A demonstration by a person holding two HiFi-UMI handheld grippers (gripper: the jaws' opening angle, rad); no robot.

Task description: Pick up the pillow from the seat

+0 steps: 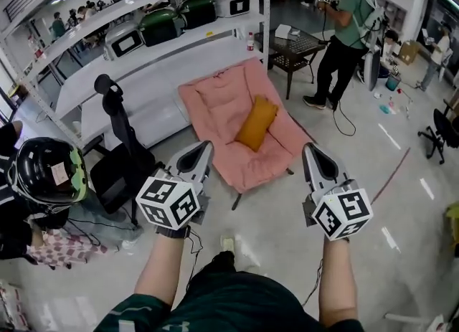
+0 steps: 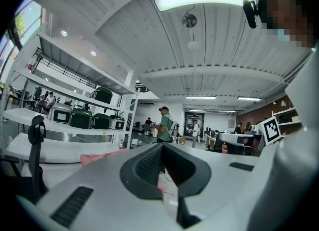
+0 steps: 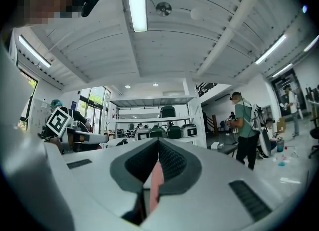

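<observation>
An orange pillow [image 1: 257,122] lies tilted on the middle of a pink padded seat [image 1: 215,108] on the floor ahead of me. Both grippers are held up short of the seat's near edge, apart from it. My left gripper [image 1: 206,148] points at the seat's left front part, its jaws shut with nothing between them. My right gripper [image 1: 310,150] is level with the seat's right front corner, also shut and empty. In the left gripper view the shut jaws [image 2: 162,145] point across the room, with the pink seat [image 2: 99,157] low at the left. The pillow is hidden in both gripper views.
A black office chair [image 1: 118,144] stands just left of the seat. Behind it are white shelves [image 1: 179,44] with green and silver cookers. A person in a green shirt [image 1: 348,22] stands at the back right beside a dark low table [image 1: 294,47]. A helmet [image 1: 46,169] is at the far left.
</observation>
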